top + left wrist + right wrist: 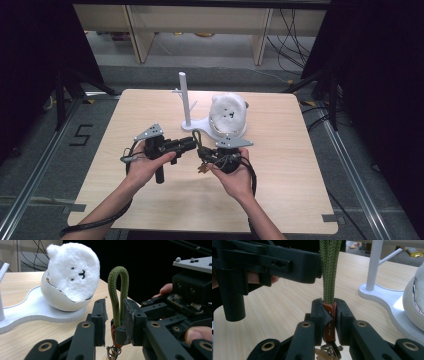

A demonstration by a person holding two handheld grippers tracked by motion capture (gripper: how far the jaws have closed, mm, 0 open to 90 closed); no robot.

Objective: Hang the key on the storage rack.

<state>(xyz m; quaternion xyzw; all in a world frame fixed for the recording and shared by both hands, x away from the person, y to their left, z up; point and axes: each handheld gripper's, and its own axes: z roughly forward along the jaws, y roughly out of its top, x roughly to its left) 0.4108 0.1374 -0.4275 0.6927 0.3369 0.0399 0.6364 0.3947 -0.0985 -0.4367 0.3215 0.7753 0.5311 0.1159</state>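
A key strap has a green braided cord loop [118, 290], a brown leather tab [329, 322] and keys [324, 353] hanging below. My right gripper [329, 305] is shut on the leather tab, and the cord [329, 270] rises straight up from its jaws. My left gripper [115, 306] straddles the upright loop; its right pad [131, 315] lies against the cord, while a gap shows at the left pad [100, 315]. In the high view the left gripper [191, 145] and the right gripper [205, 159] meet at mid-table, each in a hand.
Just beyond the grippers, a white stand [200, 126] carries an upright post with pegs [183, 97]. On it, a white plush bear [227, 112] sits in an egg-shaped shell [57, 298]. The wooden table [290, 190] has bare wood left, right and front.
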